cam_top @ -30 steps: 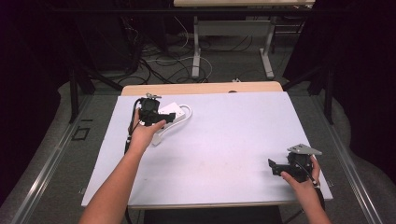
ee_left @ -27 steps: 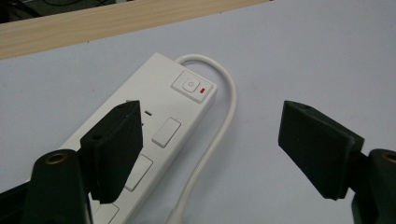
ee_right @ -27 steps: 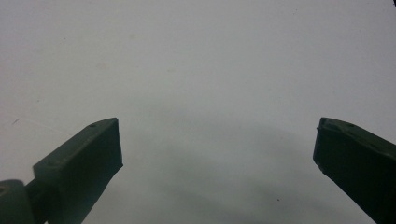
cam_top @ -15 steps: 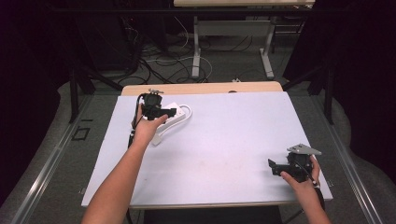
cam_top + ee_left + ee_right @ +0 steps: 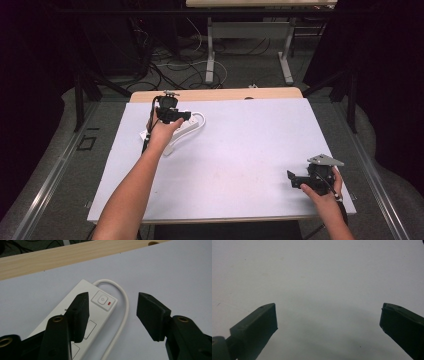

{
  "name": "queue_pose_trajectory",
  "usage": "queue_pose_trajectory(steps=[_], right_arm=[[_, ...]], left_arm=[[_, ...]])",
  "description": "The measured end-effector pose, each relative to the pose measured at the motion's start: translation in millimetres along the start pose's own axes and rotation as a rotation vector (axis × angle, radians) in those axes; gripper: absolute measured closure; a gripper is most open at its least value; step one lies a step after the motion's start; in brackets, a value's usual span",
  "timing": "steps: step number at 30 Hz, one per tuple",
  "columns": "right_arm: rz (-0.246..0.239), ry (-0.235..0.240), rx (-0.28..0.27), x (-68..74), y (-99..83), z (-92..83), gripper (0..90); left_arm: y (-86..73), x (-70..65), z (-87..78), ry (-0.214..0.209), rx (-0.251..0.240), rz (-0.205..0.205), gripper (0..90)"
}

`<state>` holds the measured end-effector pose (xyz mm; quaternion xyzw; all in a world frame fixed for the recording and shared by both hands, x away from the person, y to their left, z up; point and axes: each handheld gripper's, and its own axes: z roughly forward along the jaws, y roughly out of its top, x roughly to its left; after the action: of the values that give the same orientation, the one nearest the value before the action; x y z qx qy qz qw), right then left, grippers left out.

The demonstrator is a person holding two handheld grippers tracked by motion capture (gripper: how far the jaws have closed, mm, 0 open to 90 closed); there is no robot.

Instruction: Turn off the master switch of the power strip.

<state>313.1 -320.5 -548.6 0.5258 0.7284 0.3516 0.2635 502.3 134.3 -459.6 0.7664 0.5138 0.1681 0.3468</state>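
Since a second ago the left gripper [image 5: 172, 114] has shifted slightly right over the white power strip [image 5: 176, 131], and its jaws have just been closing; they stand half spread, pinching nothing, with the strip's switch end [image 5: 103, 300] and looped white cord [image 5: 123, 305] between them. The strip lies at the far left of the table [image 5: 250, 145], near the wooden far edge [image 5: 62, 255]. The right gripper [image 5: 300, 181] has kept still at the near right corner, jaws spread wide over bare surface, close to the table's near edge. Between the hands the white tabletop is open.
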Motion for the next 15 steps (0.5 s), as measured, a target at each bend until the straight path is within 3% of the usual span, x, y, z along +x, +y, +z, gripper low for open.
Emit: queue_pose_trajectory(steps=[5, 15], right_arm=[[-0.001, 0.001, -0.002, 0.3, 0.1, -0.1, 0.8], [-0.009, 0.003, -0.001, 1.3, 0.2, 0.2, 0.9]], left_arm=[[2.6, -1.7, 4.3, 0.006, -0.014, -0.004, 50.9], [8.2, -3.6, 15.6, 0.013, 0.019, -0.015, 64.3]])
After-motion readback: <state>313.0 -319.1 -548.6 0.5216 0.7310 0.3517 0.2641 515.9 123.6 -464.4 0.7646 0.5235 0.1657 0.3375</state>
